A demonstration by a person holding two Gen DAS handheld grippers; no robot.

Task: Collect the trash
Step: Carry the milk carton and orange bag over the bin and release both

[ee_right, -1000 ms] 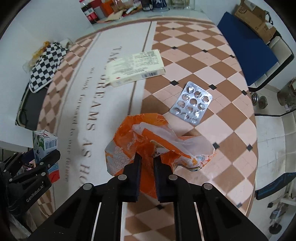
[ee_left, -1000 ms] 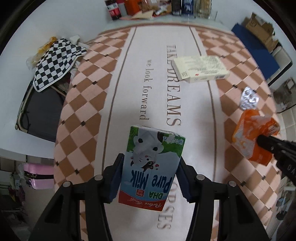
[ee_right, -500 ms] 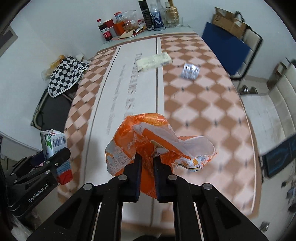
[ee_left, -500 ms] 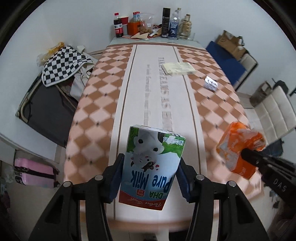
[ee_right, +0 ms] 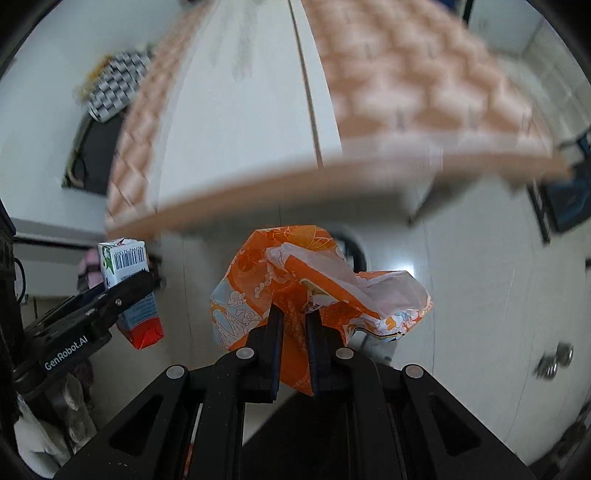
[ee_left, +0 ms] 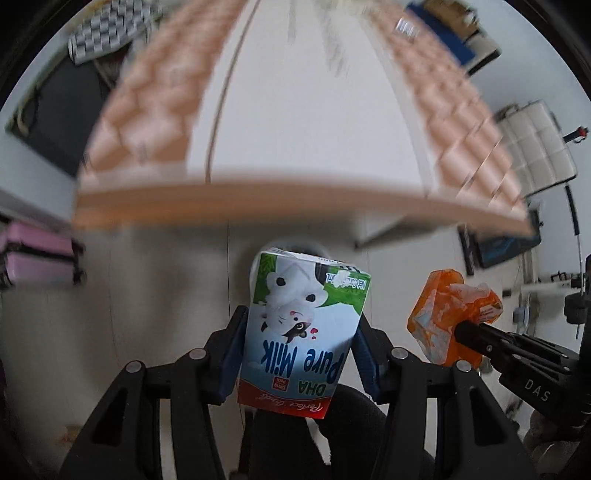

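My left gripper (ee_left: 299, 336) is shut on a blue, green and white milk carton (ee_left: 303, 332) printed with a cow and "Pure Milk"; the blue pads press its two sides. The carton (ee_right: 127, 280) also shows at the left of the right wrist view, in the left gripper (ee_right: 122, 291). My right gripper (ee_right: 293, 321) is shut on a crumpled orange wrapper (ee_right: 306, 280), which bulges above the fingers. That wrapper (ee_left: 447, 314) appears at the right of the left wrist view. Both grippers point down and hang past the table's near edge (ee_left: 258, 206), over pale floor. A dark round shape shows behind each held item.
The checkered table (ee_right: 406, 74) lies blurred across the top of both views. A checkered cloth (ee_left: 107, 26) on a dark chair sits at the upper left, pink cases (ee_left: 33, 254) at the left. White padded chair (ee_left: 535, 144) and a dark mat (ee_left: 498, 247) are at the right.
Both grippers have swept back off the table with the carton and the wrapper held; the table edge now lies above them and floor is beneath. The grips are unchanged.
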